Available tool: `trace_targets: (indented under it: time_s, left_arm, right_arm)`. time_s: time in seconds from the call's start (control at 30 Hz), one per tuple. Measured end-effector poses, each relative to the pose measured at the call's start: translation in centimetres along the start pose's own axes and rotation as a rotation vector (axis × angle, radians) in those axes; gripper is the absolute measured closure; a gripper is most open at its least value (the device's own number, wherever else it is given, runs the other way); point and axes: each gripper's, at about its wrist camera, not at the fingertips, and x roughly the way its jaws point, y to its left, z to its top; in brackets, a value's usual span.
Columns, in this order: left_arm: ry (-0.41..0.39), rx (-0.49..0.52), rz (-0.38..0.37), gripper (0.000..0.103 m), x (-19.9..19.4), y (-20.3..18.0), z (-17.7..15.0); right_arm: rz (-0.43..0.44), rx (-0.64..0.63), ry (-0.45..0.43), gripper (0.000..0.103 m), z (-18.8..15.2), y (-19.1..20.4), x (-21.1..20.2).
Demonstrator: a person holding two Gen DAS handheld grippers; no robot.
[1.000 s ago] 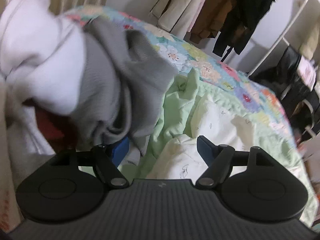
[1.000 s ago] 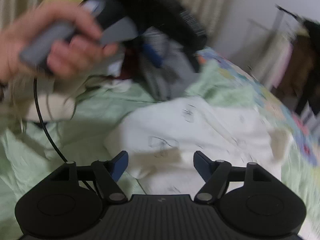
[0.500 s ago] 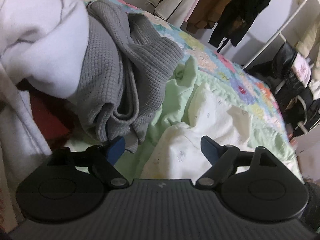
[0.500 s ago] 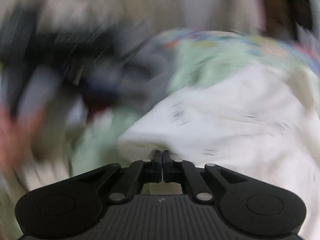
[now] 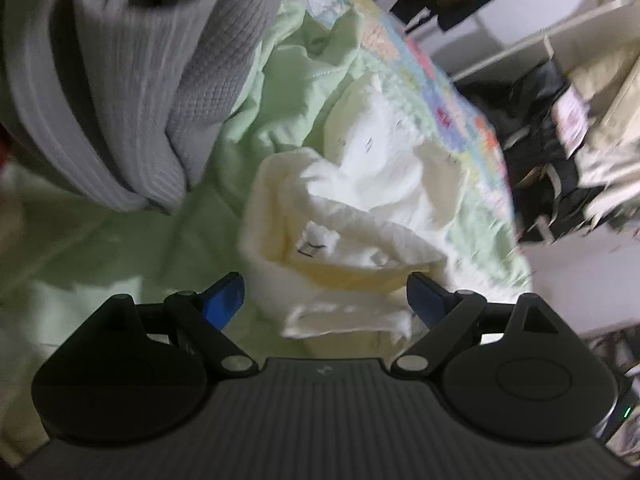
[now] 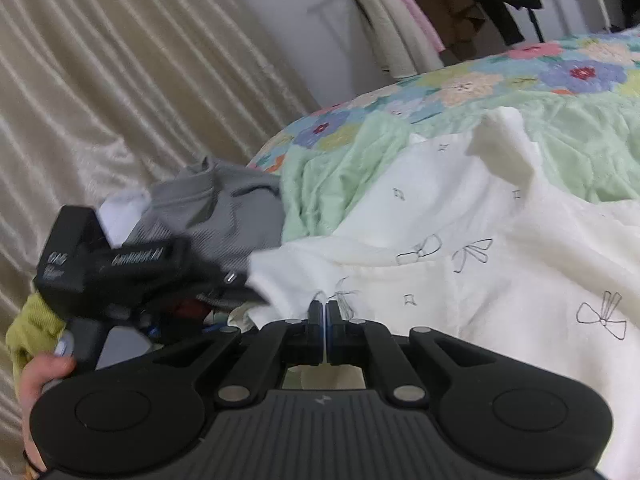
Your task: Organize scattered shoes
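A: The white garment [image 6: 460,264] with the little bow drawings is being pinched at its near edge by the right gripper [image 6: 323,320], jaws pressed together on the cloth.

B: And the left gripper [image 5: 326,294]?

A: Its jaws are spread, and have just been closing in. A folded corner of the same white garment [image 5: 352,216] lies between the blue pads [image 5: 222,300], but no pressing on it can be made out yet.

B: Any shoes to be seen?

A: None in either view. The bed is covered by a green sheet [image 6: 340,168] and a floral quilt [image 6: 560,68]; a grey knit sweater [image 5: 132,80] is heaped just beside the white piece. Dark shapes are glimpsed on the floor past the bed in the left view, too blurred to be named.

B: So the progress?

A: On shoes, nothing can be counted as done from here. Clothes are being handled instead; it is judged that the shoe-sorting is all still ahead.
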Motion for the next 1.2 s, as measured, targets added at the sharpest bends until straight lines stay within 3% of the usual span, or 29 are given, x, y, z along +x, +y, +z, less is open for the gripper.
trace_targets:
  time_s: [0.1,0.13,0.17,0.27,0.3,0.43,0.53,0.57,0.6,0.63,0.67,0.7,0.77,0.8,0.83,0.87,0.9,1.0,1.07,1.13,1.2]
  left_arm:
    - [0.006,-0.005,-0.043,0.080,0.6,-0.3,-0.3]
    - [0.001,-0.006,-0.047,0.082,0.6,-0.4,-0.4]
    - [-0.004,-0.007,-0.051,0.083,0.6,-0.6,-0.4]
    - [-0.019,-0.021,-0.068,0.083,0.4,-0.6,-0.3]
    - [-0.020,-0.022,-0.070,0.083,0.4,-0.5,-0.3]
    - [-0.026,-0.014,-0.080,0.082,0.4,-0.6,-0.2]
    - [-0.038,0.023,-0.103,0.082,-0.1,-1.2,-0.2]
    - [-0.044,0.042,-0.117,0.082,-0.2,-1.6,-0.2]
    - [-0.050,0.069,-0.136,0.083,-0.3,-2.2,-0.3]
    - [-0.055,0.098,-0.155,0.083,-0.5,-2.9,-0.4]
    - [-0.061,0.131,-0.169,0.082,-0.6,-3.7,-0.5]
    - [-0.069,0.160,-0.179,0.081,-0.7,-4.5,-0.7]
    - [-0.090,0.224,-0.208,0.075,-1.3,-6.7,-1.1]
    - [-0.104,0.261,-0.228,0.059,-1.7,-8.1,-1.5]
    - [-0.129,0.290,-0.251,0.049,-2.4,-9.4,-2.0]
    - [-0.154,0.318,-0.275,0.031,-3.0,-10.7,-2.5]
    - [-0.178,0.345,-0.296,0.019,-3.6,-11.8,-3.0]
    - [-0.245,0.407,-0.343,0.008,-5.1,-14.4,-4.5]
    - [-0.235,0.412,-0.361,0.006,-4.6,-15.1,-5.0]
    - [-0.204,0.431,-0.319,0.006,-3.1,-16.0,-5.7]
    - [-0.151,0.493,-0.206,0.006,0.1,-17.6,-7.3]
  right_arm:
    - [-0.024,-0.065,0.028,0.098,-0.1,0.9,0.2]
    - [-0.040,-0.099,0.031,0.096,-0.2,1.3,0.3]
    - [-0.059,-0.139,0.036,0.087,-0.4,1.9,0.4]
    - [-0.162,-0.335,0.075,0.035,-1.4,4.4,0.4]
    - [-0.187,-0.392,0.062,0.027,-1.9,5.1,0.1]
    - [-0.258,-0.567,0.091,0.011,-3.5,7.1,1.1]
    - [-0.306,-0.612,0.102,0.015,-3.9,7.5,2.9]
    - [-0.310,-0.606,0.100,0.030,-3.8,7.4,3.5]
    - [-0.311,-0.572,0.103,0.055,-3.5,7.1,3.8]
    - [-0.313,-0.531,0.105,0.067,-3.1,6.7,4.0]
    - [-0.312,-0.430,0.103,0.090,-2.3,5.8,3.8]
    - [-0.307,-0.332,0.099,0.095,-1.6,4.9,3.4]
    - [-0.241,-0.169,0.057,0.095,-0.4,3.2,1.6]
    - [-0.188,-0.055,0.015,0.095,0.4,1.8,-0.4]
    - [-0.180,-0.016,-0.018,0.095,1.0,1.1,-2.3]
    - [-0.171,0.024,-0.052,0.095,1.6,0.3,-4.1]
    - [-0.163,0.064,-0.085,0.095,2.1,-0.5,-5.9]
    - [-0.139,0.226,-0.183,0.095,3.3,-4.1,-12.0]
    - [-0.139,0.336,-0.246,0.095,3.5,-7.2,-16.2]
    - [-0.218,0.463,-0.324,0.095,1.9,-11.4,-21.7]
    - [-0.320,0.551,-0.386,0.095,-0.4,-14.5,-25.6]
